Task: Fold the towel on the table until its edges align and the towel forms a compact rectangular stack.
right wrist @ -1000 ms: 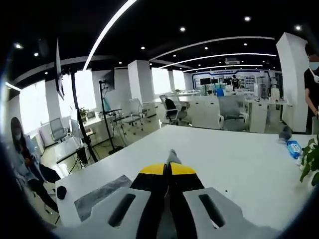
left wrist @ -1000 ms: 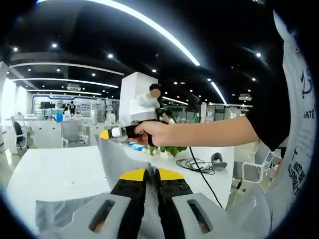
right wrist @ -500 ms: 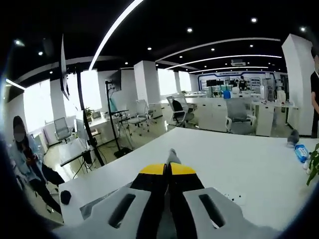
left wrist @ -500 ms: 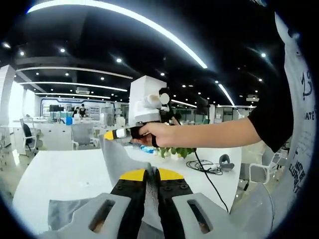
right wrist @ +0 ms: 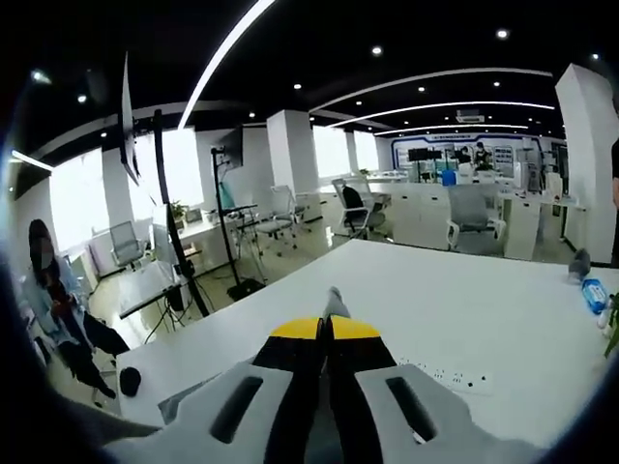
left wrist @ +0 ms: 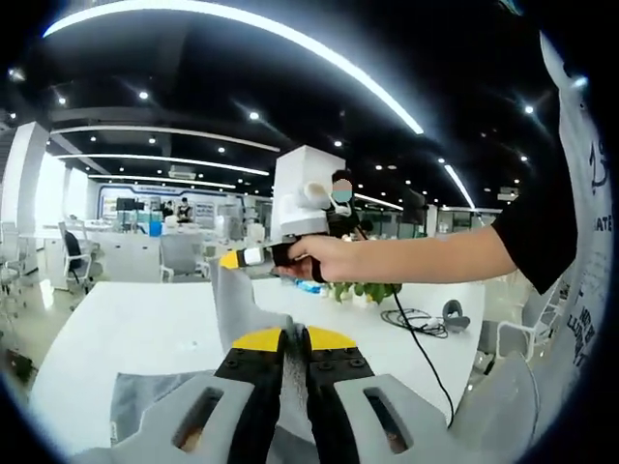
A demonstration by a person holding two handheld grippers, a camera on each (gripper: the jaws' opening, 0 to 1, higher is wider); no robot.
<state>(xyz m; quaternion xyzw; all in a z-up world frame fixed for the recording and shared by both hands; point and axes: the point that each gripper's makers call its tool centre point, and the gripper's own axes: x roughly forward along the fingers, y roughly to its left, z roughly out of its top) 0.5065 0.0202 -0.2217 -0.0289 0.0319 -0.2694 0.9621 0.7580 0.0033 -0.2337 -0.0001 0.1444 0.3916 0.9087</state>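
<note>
While towel (left wrist: 242,309) hangs above table (left wrist: 126,329), both grippers (left wrist: 292,338) (right wrist: 325,329) clamp its edge (fingers closed).

Grey towel lifted by two corners above the white surface.
The towel (left wrist: 253,333) is plain grey cloth, pinched between the left tongs (left wrist: 291,338) and rising to the right tongs (left wrist: 230,259); its lower part drapes on the surface (left wrist: 126,329). A small corner (right wrist: 335,302) pokes past closed jaws.
</note>
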